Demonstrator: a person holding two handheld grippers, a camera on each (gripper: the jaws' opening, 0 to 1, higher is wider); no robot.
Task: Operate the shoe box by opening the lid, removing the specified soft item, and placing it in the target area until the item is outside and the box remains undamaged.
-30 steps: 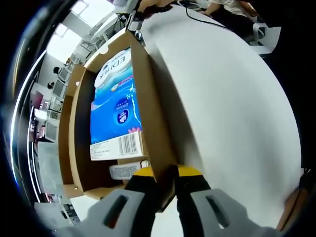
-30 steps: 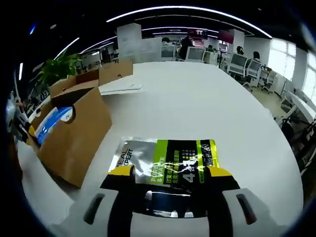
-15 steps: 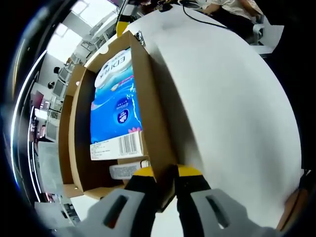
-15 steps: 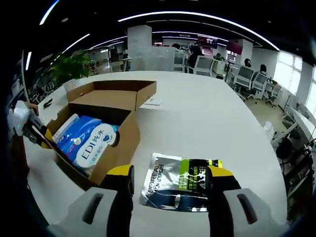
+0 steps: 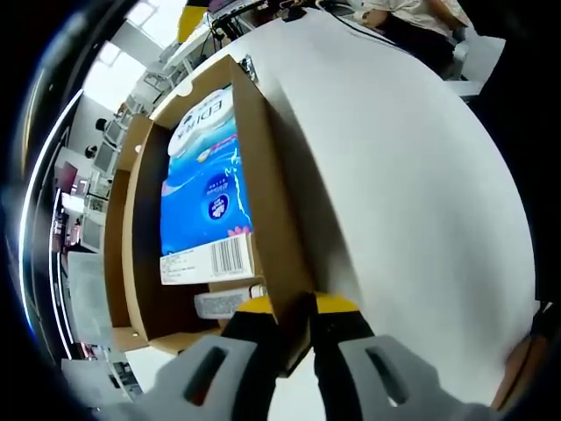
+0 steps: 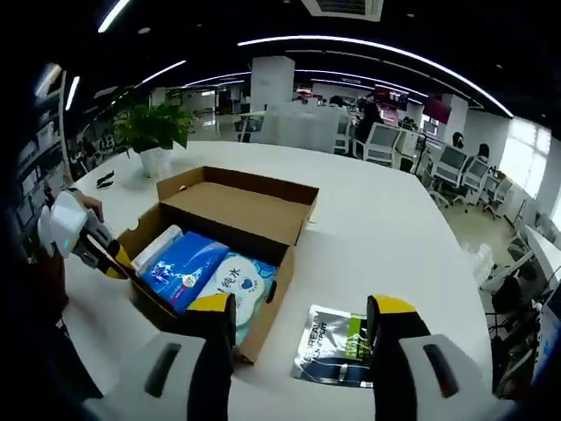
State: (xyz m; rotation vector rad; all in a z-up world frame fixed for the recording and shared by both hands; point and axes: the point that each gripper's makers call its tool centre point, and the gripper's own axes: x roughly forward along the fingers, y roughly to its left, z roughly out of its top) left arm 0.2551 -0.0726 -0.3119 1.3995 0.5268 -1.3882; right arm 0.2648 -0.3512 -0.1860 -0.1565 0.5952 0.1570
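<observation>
The brown cardboard shoe box (image 5: 263,175) stands open on the white table, and my left gripper (image 5: 296,309) is shut on its near side wall. Inside lies a blue tissue pack (image 5: 206,197) with a barcode label. From above, the box (image 6: 210,307) shows its lid (image 6: 245,203) folded back, the blue pack (image 6: 187,269) and a white pack (image 6: 238,287) inside. A silver and green soft pouch (image 6: 344,358) lies flat on the table beside the box. My right gripper (image 6: 302,320) hangs open well above the pouch, apart from it. The left gripper (image 6: 88,241) holds the box's far left end.
The white table (image 6: 386,237) spreads wide to the right and behind the box. A potted plant (image 6: 156,132) stands at its far left edge. Office chairs and desks (image 6: 412,145) line the back. The table's edge (image 5: 491,132) curves at the right.
My right gripper has risen and drawn back from the pouch, which stays flat on the table beside the box. The left gripper keeps its hold on the box wall.
</observation>
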